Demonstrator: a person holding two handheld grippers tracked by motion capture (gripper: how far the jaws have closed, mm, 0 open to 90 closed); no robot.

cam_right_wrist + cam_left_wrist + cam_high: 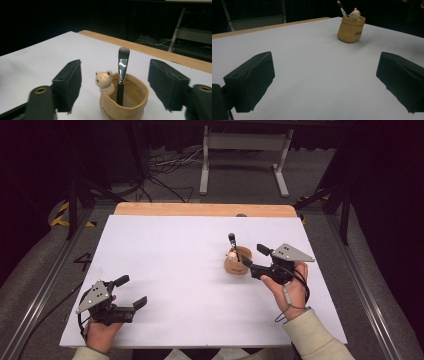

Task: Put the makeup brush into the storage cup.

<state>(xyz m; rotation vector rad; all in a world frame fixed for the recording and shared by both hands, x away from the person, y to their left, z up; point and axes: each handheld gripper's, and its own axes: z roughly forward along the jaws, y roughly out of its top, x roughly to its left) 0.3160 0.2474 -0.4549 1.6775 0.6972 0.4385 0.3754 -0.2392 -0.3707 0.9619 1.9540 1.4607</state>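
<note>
1. Table [165, 270]: white top with a wooden strip along the far edge. Dark floor, cables and a metal stand [245, 150] beyond it.

2. Holder [236, 262]: tan, sack-shaped pot standing upright on the right half of the table. A small bear figure [103, 79] sits on its rim. There is dark lettering on its side, too small to read.

3. Brush [121, 75]: a makeup brush with black handle, silver ferrule and dark bristles. It stands handle-down inside the holder with the bristles up, leaning slightly, next to the bear.

4. Right gripper [255, 257]: held in the person's right hand [290, 287], just right of the holder and pointing at it. Jaws stand well apart, one on each side of the holder and brush in the right gripper view. Pads touch neither as far as the view shows, though the lower edge of the holder is cut off at the frame bottom. Nothing gripped.

5. Left gripper [131, 292]: held in the left hand [102, 330] at the near left corner of the table, well apart from the holder. Jaws wide open over bare white surface, nothing between them. The left gripper view looks across the table to the holder with the brush tip showing above its rim.
</note>
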